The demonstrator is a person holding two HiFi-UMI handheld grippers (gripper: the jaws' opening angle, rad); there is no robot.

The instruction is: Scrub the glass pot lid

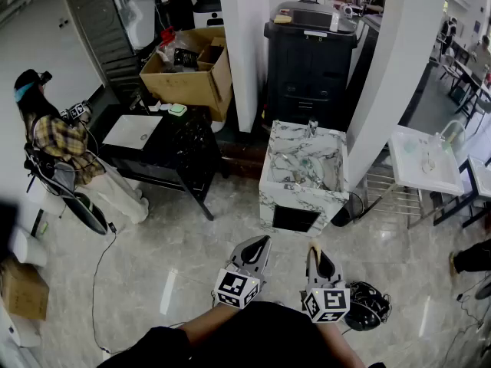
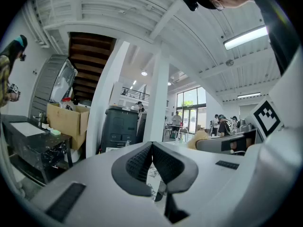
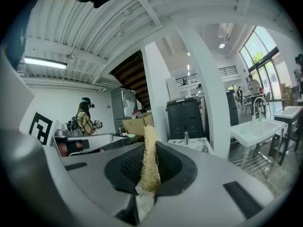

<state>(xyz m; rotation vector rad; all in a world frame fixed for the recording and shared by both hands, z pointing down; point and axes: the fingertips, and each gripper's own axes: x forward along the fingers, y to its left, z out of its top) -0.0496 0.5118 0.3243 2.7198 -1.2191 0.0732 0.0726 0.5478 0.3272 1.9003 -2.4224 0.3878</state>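
You stood well short of the marble sink (image 1: 301, 198), scrubbing not yet begun. Your right gripper (image 1: 315, 249) pinched a fibrous loofah scrubber (image 3: 150, 167); your left gripper (image 2: 152, 146) was closed and empty. No view showed the glass pot lid, so your next move was probably to approach the sink and find it.

Two claws, left claw (image 1: 263, 241) and right claw (image 1: 315, 250); one scrubber (image 3: 150, 160) in the right claw; one marble sink (image 1: 303, 186) ahead.

The floor (image 1: 184, 271) is glossy, pale marbled tile. The sink block (image 1: 301, 199) looks like polished, grey-veined stone. The box (image 1: 192, 84) is matt brown cardboard. The scrubber (image 3: 150, 170) is rough, straw-coloured fibre, pinched between the right gripper's (image 3: 152, 148) matt black ribbed pads (image 3: 129, 164); its shell is smooth grey plastic.
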